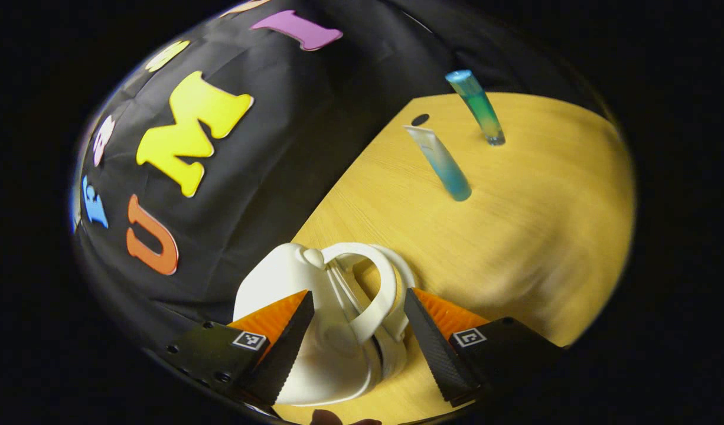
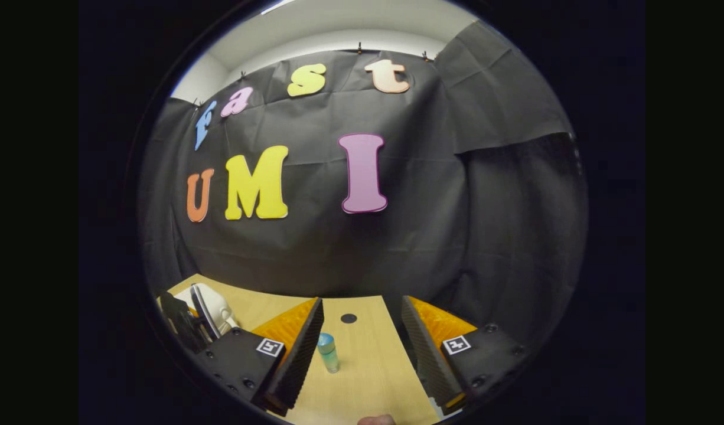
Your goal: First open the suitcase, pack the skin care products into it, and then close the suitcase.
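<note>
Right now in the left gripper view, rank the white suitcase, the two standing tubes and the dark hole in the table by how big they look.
1. White suitcase, nearest the camera
2. Nearer tube and farther tube, look alike
3. Dark hole

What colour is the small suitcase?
White or cream, handle included; the suitcase shows best in the left gripper view.

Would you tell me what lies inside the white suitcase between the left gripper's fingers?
Nothing can be read: the white suitcase shows just its shell and handle, its halves nearly together, so the interior is covered. Both tubes stand outside on the table.
</note>
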### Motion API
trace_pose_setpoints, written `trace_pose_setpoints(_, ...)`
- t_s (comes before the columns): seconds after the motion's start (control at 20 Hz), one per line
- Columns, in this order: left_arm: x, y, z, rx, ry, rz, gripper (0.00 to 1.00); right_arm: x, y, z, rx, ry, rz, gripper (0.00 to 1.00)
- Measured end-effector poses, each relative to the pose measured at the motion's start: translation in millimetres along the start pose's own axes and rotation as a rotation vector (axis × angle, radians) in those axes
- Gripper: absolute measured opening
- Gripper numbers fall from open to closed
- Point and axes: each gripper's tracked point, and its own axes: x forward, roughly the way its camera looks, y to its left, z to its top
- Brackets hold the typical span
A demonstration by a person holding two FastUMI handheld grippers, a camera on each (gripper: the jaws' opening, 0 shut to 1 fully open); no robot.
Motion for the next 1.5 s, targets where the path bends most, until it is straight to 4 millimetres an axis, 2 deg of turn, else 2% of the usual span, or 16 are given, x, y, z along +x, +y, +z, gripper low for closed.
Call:
trace_pose_setpoints(0.1, 11, -2, -2, 0.055, 0.018, 0.012, 0.98, 2, 4, -7, -0.007, 0.008, 0.035, 0.79)
trace_pose_setpoints(0.25, 15, -2, 1, 0.099, 0.052, 0.039, 0.96, 9, 3, -13, 0.021, 0.024, 0.062, 0.79)
trace_pose_setpoints(0.35, 23, 1, 3, 0.109, 0.061, 0.055, 0.87, 14, 1, -17, 0.027, 0.035, 0.073, 0.78)
trace_pose_setpoints(0.45, 30, -1, -3, 0.111, 0.1, 0.061, 0.77, 16, -1, -16, 0.028, 0.036, 0.082, 0.79)
trace_pose_setpoints(0.55, 34, -7, -9, 0.096, 0.141, 0.04, 0.63, 16, -3, -16, 0.016, 0.038, 0.086, 0.79)
trace_pose_setpoints(0.6, 35, -10, -10, 0.085, 0.154, 0.035, 0.49, 16, -6, -15, 0.008, 0.038, 0.083, 0.79)
trace_pose_setpoints(0.65, 35, -11, -8, 0.08, 0.152, 0.034, 0.42, 13, -8, -14, 0.006, 0.036, 0.074, 0.77)
trace_pose_setpoints(0.75, 30, -9, 2, 0.069, 0.126, 0.041, 0.33, 9, -12, -12, 0.013, 0.033, 0.052, 0.79)
trace_pose_setpoints(0.9, 19, 4, 13, -0.007, 0.079, 0.048, 0.13, 5, -10, -9, 0.016, 0.031, 0.019, 0.79)
trace_pose_setpoints(1.05, 6, 20, 16, -0.132, 0.049, 0.018, 0.05, -3, 5, -1, 0.048, 0.03, 0.008, 0.79)
trace_pose_setpoints(1.15, -9, 45, 27, -0.182, -0.018, 0.03, 0.03, -8, 22, 5, 0.042, 0.021, 0.012, 0.79)
trace_pose_setpoints(1.25, -27, 79, 37, -0.231, -0.096, 0.051, 0.03, -11, 39, 18, 0.036, 0.0, 0.018, 0.77)
trace_pose_setpoints(1.35, -45, 123, 32, -0.288, -0.15, 0.076, 0.03, -11, 62, 28, 0.039, -0.016, 0.03, 0.79)
trace_pose_setpoints(1.5, -63, 201, 6, -0.382, -0.184, 0.147, 0.02, -14, 96, 45, 0.039, -0.035, 0.059, 0.79)
